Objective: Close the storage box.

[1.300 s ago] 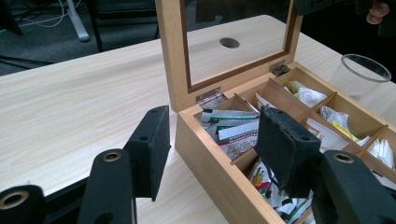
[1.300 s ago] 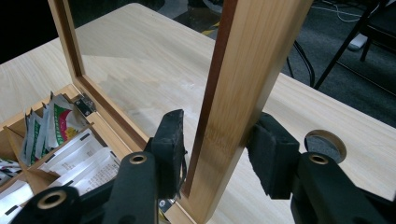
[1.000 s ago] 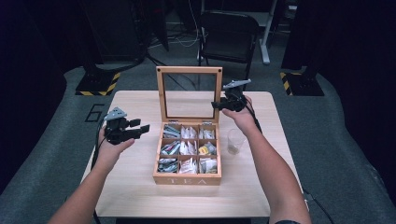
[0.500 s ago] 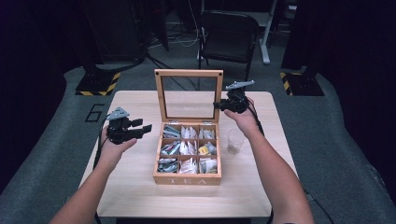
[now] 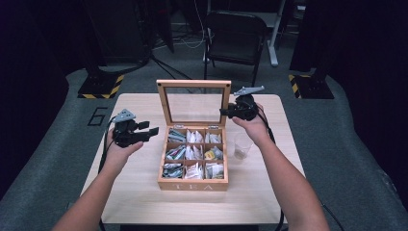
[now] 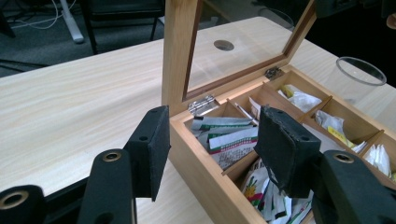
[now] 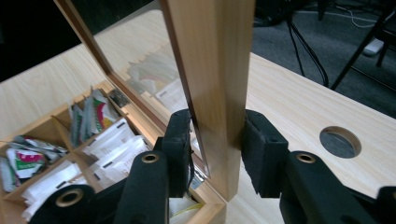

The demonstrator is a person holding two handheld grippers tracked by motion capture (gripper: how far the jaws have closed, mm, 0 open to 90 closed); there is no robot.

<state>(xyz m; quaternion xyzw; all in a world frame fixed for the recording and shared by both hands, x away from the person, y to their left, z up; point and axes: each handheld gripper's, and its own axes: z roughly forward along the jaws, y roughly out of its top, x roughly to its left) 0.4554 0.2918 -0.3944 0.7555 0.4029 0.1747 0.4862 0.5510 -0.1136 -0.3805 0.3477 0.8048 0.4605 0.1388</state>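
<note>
A wooden tea box (image 5: 193,184) stands mid-table, its compartments holding tea bags (image 5: 192,151). Its glass lid (image 5: 194,84) stands upright. My right gripper (image 5: 226,111) sits at the lid's right edge. In the right gripper view its pads (image 7: 259,149) lie against both faces of the lid's wooden side rail (image 7: 215,56); the jaws have just been opening slightly with the rail still between them. My left gripper (image 5: 153,131) hovers left of the box, open and holding nothing. In the left gripper view it (image 6: 212,154) points at the box's near corner (image 6: 205,172).
A clear plastic cup (image 5: 242,144) stands right of the box, close under my right wrist. The tabletop has a round cable hole (image 7: 340,141) behind the lid. A black chair (image 5: 231,29) stands beyond the table's far edge.
The right gripper has stayed at the lid's right edge with only a slight shift. The lid's top rail looks a little lower. The left gripper has kept still.
</note>
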